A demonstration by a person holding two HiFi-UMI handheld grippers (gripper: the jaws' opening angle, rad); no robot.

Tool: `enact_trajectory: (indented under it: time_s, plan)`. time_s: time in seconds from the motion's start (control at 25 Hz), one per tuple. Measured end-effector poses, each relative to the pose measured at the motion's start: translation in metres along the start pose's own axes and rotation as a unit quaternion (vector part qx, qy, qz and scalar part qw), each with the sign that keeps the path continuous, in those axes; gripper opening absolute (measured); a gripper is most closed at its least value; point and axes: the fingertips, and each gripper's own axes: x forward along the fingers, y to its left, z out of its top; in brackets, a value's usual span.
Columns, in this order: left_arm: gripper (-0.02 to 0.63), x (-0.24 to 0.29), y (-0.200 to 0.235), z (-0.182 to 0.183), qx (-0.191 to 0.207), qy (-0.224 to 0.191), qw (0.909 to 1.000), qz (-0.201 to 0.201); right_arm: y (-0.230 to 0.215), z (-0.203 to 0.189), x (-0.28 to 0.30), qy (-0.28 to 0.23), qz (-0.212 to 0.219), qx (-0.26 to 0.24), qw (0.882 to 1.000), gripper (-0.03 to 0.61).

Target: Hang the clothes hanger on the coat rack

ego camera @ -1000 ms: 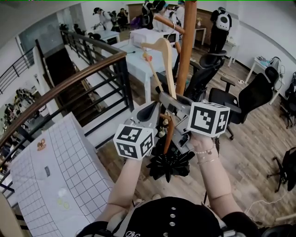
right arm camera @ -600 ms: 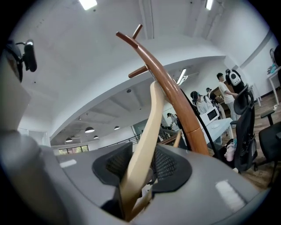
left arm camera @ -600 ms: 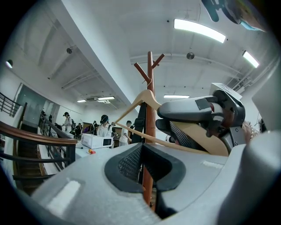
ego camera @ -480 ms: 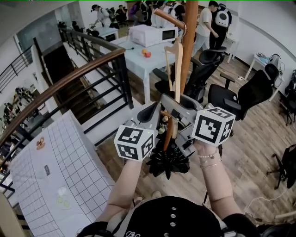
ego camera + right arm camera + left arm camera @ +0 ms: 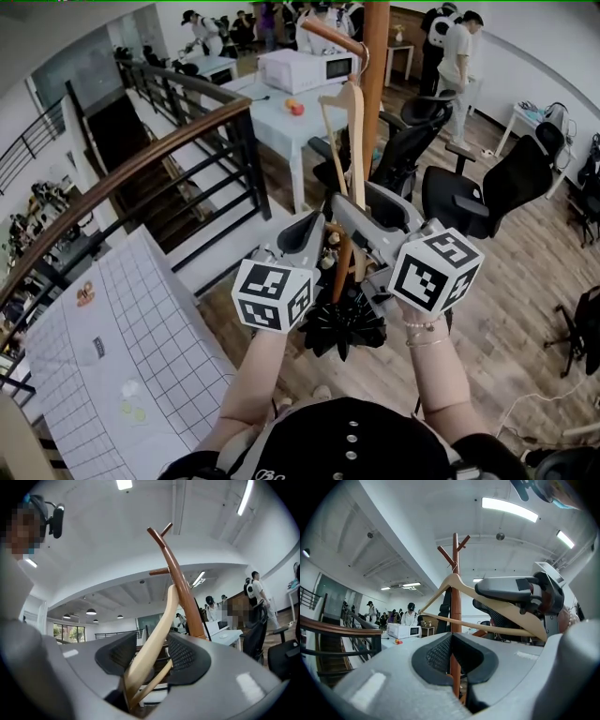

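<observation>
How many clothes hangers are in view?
1. The wooden clothes hanger hangs against the coat rack pole, hook at an upper peg, lower end between the jaws of the right hand-held gripper, which have just been opening. No other shows.

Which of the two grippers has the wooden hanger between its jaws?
The right gripper: the hanger stands between its jaws, which have just been opening. The left gripper clasps the coat rack instead.
</observation>
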Motion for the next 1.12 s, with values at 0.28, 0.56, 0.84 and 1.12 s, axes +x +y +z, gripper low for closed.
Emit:
enact_trajectory:
  time_s: [0.28,0.56,0.84,1.12]
  plan:
    - [-0.003,-0.013,-0.014,0.007,0.010,-0.013,0.9998,-0.007,0.005,0.018,-0.035,-0.045,-0.023,-0.037,0.998,0.196]
    - [-0.002,-0.035,-0.042,0.003,0.008,-0.029,0.9995,0.010,0.007,0.043,-0.090,-0.120,-0.024,-0.050,0.991,0.105]
    - [-0.002,-0.066,-0.059,-0.005,-0.013,-0.048,0.9962,0.072,0.019,0.028,-0.128,-0.114,0.032,-0.039,0.992,0.000]
    - [-0.002,-0.106,-0.092,-0.042,-0.052,-0.014,0.9925,0.110,0.039,-0.005,-0.170,-0.071,0.051,-0.047,0.995,0.000]
